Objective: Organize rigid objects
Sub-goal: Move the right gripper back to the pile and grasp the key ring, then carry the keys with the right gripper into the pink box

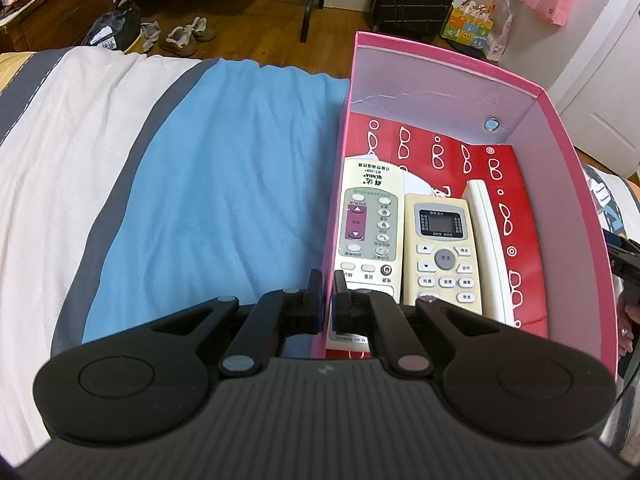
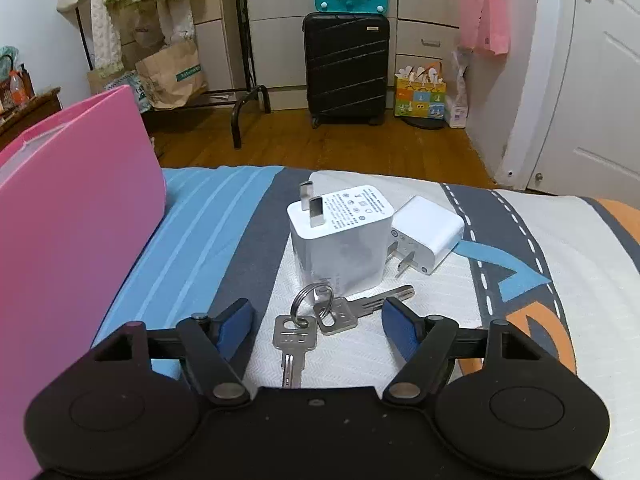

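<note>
Three remotes (image 1: 404, 248) already lie in my pink box (image 1: 448, 80), its wall pinched by my left gripper (image 1: 328, 280); keys (image 2: 316, 320) and two chargers (image 2: 344, 240) remain on the bed before my spread right gripper (image 2: 316, 320).

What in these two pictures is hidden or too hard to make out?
- Left view: the left gripper covers the near ends of both remotes.
- Left view: the third white item stands edge-on; its face is unseen.
- Right view: the key tip is behind the right gripper.
- Charger print too small.
</note>
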The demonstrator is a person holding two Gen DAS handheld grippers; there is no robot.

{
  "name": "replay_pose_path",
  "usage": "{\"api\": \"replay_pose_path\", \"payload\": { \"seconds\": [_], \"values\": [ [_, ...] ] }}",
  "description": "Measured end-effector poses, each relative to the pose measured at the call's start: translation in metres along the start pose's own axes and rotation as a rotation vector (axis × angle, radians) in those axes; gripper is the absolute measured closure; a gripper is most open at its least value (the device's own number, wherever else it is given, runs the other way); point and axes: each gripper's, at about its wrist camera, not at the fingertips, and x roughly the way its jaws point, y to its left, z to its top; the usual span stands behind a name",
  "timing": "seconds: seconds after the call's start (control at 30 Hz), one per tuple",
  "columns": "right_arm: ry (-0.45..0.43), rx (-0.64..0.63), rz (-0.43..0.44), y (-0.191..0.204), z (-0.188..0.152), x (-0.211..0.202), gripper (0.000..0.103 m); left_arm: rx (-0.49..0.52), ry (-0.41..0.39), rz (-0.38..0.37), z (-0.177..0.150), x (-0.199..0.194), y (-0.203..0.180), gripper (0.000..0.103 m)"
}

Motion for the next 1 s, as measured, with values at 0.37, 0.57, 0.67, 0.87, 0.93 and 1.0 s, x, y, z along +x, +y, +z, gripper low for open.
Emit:
{"api": "replay_pose_path", "payload": {
  "seconds": [0.37, 0.57, 0.67, 0.87, 0.93, 1.0],
  "values": [
    [0.038, 0.043, 0.026, -0.011, 0.003, -0.018, 0.080, -0.005, 0.014, 0.000, -0.001, 0.000, 0.000, 0.099],
    [0.013, 0.195, 0.115, -0.027, 0.002, -0.045, 0.099, 0.001, 0.013, 0.001, -0.002, 0.002, 0.001, 0.099],
    [0.011, 0.224, 0.126, -0.030, 0.000, -0.052, 0.099, -0.006, 0.012, -0.004, -0.002, 0.002, 0.002, 0.099],
    [-0.048, 0.251, 0.184, -0.031, 0.004, -0.071, 0.099, -0.009, 0.010, -0.003, -0.002, 0.001, 0.002, 0.099],
    [-0.085, 0.240, 0.210, -0.027, 0.008, -0.083, 0.099, -0.010, 0.010, -0.003, -0.002, 0.001, 0.002, 0.099],
    [-0.125, 0.231, 0.239, -0.023, 0.010, -0.096, 0.099, -0.014, 0.010, -0.004, -0.002, 0.001, 0.002, 0.099]
  ]
}}
